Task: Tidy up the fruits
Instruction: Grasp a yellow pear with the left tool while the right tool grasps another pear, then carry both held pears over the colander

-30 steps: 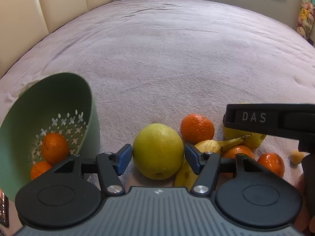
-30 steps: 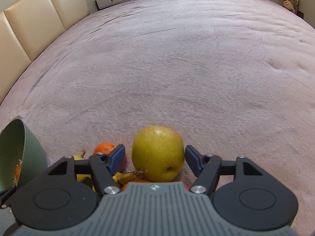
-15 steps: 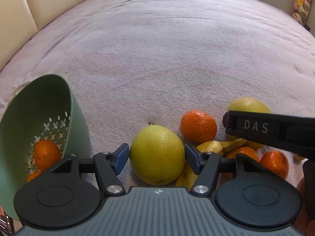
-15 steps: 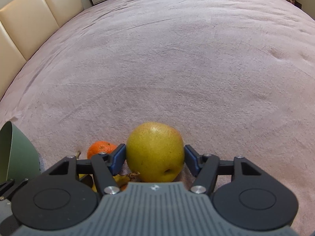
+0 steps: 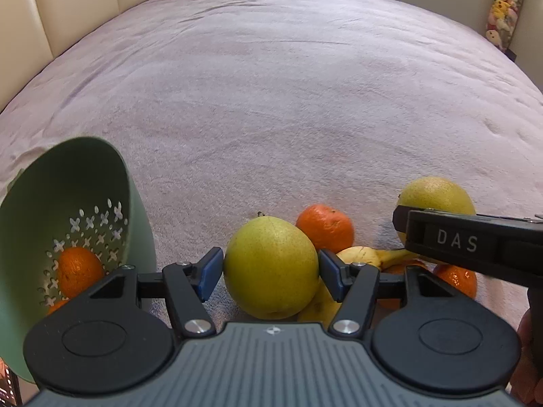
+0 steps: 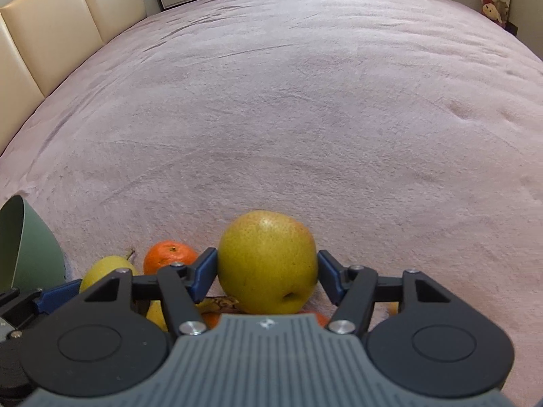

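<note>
A pile of fruit is seen on a bed covered by a pinkish plush blanket [image 5: 271, 101]. The left hand-held gripper [image 5: 270, 269] is placed around a yellow-green pear [image 5: 269, 266]; its blue pads [image 5: 209, 273] stand at the pear's two sides, the right one touching or nearly so, while a thin gap seems to remain at the left one, so a firm grip cannot be told. The pear rests on the blanket against a banana [image 5: 366, 257], with a mandarin [image 5: 324, 227] just behind it.

The right hand-held gripper [image 6: 267, 273] is closed on a second pear [image 6: 268, 263], both pads pressed against its flanks. In the left view this pear [image 5: 437, 198] is seen behind that gripper's black body, above further mandarins [image 5: 458, 279].

To the left, a green colander [image 5: 101, 169] is tipped on its side with its opening turned towards the camera; a mandarin [image 5: 79, 271] lies inside on the perforated bottom, and a second is partly hidden beneath it. Cream headboard panels [image 6: 51, 44] are seen at the far left edge.
</note>
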`<action>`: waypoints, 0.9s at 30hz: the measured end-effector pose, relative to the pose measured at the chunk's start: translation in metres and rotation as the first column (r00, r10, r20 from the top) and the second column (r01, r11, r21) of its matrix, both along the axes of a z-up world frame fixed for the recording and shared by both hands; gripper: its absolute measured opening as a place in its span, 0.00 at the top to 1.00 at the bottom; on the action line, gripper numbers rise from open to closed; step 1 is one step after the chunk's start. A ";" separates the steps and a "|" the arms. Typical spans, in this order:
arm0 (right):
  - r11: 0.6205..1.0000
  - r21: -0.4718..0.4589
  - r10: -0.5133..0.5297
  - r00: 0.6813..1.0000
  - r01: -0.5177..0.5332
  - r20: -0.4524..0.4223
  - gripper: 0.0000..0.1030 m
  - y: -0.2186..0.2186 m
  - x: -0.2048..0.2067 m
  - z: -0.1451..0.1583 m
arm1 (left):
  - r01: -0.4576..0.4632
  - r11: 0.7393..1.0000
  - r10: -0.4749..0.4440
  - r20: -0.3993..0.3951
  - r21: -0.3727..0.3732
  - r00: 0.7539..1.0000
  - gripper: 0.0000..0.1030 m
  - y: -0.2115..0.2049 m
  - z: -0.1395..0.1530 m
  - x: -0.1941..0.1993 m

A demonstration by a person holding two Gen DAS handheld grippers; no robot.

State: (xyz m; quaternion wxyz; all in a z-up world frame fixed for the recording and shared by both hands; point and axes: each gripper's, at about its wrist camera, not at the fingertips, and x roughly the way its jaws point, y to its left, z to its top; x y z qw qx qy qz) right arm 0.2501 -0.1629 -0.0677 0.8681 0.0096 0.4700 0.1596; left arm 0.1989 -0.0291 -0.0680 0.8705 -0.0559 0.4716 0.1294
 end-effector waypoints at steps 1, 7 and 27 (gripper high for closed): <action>1.000 -0.003 -0.003 1.000 0.003 0.005 0.41 -0.001 -0.001 0.002 | 0.003 1.000 -0.003 0.005 -0.001 1.000 0.32 -0.001 0.002 -0.001; 0.999 -0.049 0.001 0.999 0.001 0.044 0.41 -0.007 -0.014 0.016 | 0.022 1.000 -0.022 0.029 -0.001 0.999 0.32 -0.002 0.014 -0.006; 1.000 -0.011 0.009 0.991 -0.007 0.130 0.41 -0.020 -0.063 0.075 | 0.153 0.988 -0.154 0.109 0.014 0.982 0.32 0.014 0.083 -0.042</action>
